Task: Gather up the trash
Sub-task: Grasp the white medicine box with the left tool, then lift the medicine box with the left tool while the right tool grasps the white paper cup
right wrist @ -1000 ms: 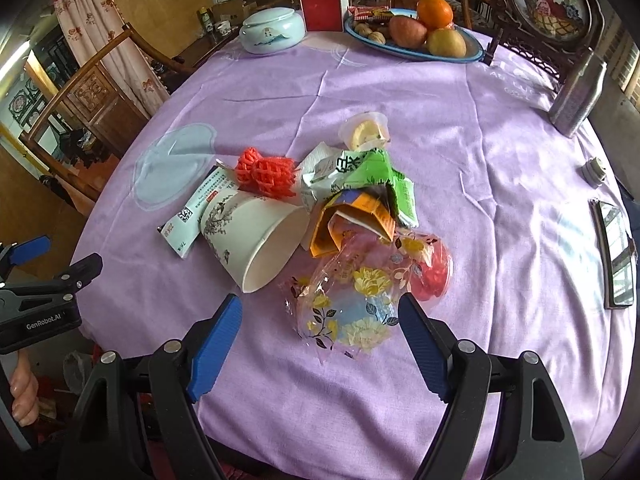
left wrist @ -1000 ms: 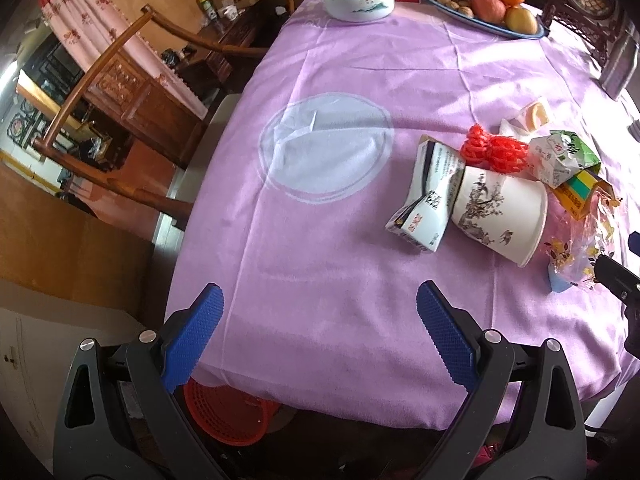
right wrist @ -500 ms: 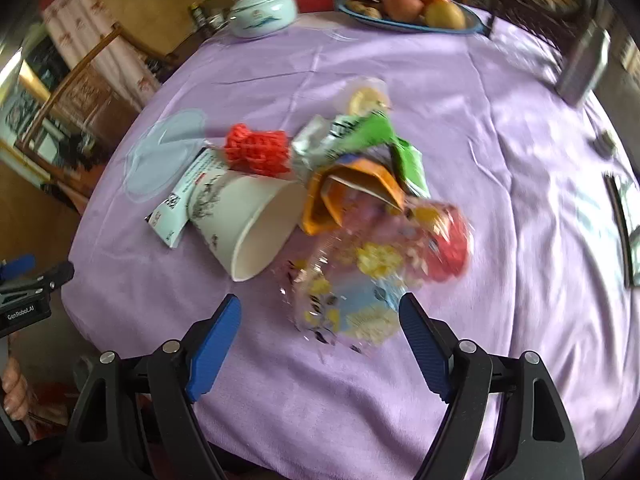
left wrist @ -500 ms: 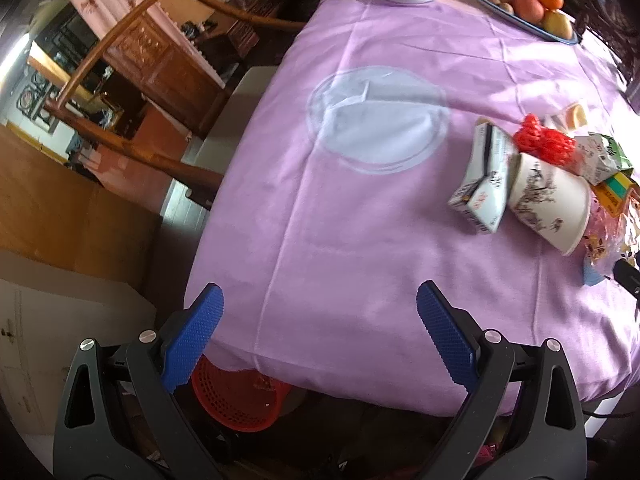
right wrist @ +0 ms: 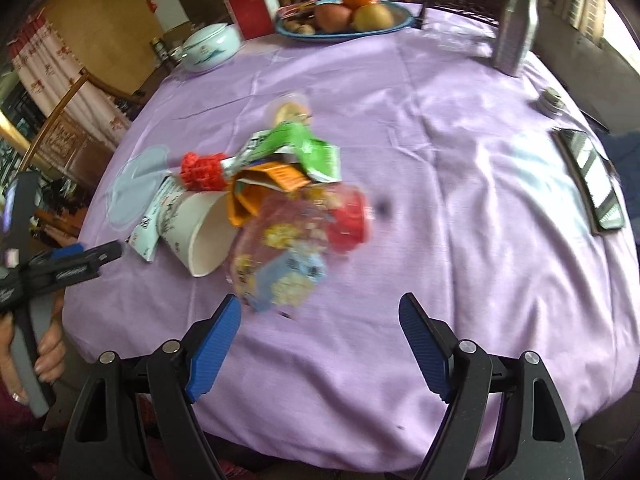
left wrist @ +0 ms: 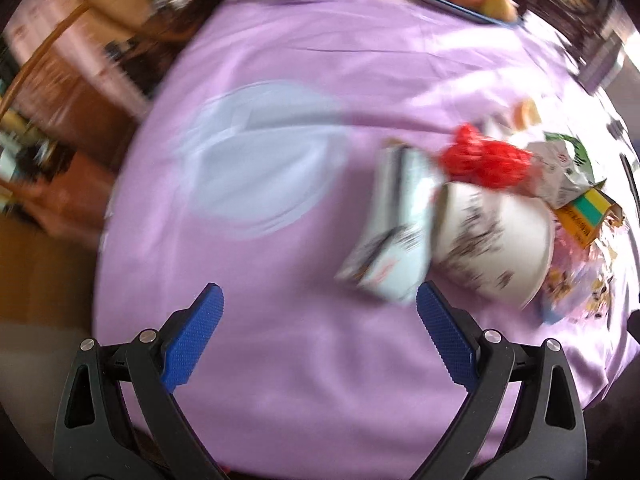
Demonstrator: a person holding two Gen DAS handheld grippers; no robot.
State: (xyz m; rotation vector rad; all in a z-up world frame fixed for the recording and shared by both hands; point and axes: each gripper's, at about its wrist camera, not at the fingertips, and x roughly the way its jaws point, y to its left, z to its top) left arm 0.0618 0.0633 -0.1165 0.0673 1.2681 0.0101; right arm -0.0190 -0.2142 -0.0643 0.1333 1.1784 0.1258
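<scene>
I had both tools hovering over the near edge of the purple tablecloth, and neither held anything. The right gripper stood spread wide, with the clear flowered wrapper just ahead of its left finger, apart from it. The left gripper was equally spread over bare cloth; the crumpled white carton lay just beyond its right finger, with the printed paper cup on its side touching the carton further right.

The trash sat as one heap ahead of both tools: red mesh, green packet, orange packet and a small clear tub at the far end. I judged the step to be the approach for a first pick. To do it well I would take one outer piece per tool, wrapper on the right and carton on the left, lower until the fingers straddled it, and close slowly, since the film would crumple and slip. I could not see a bin in these views.
</scene>
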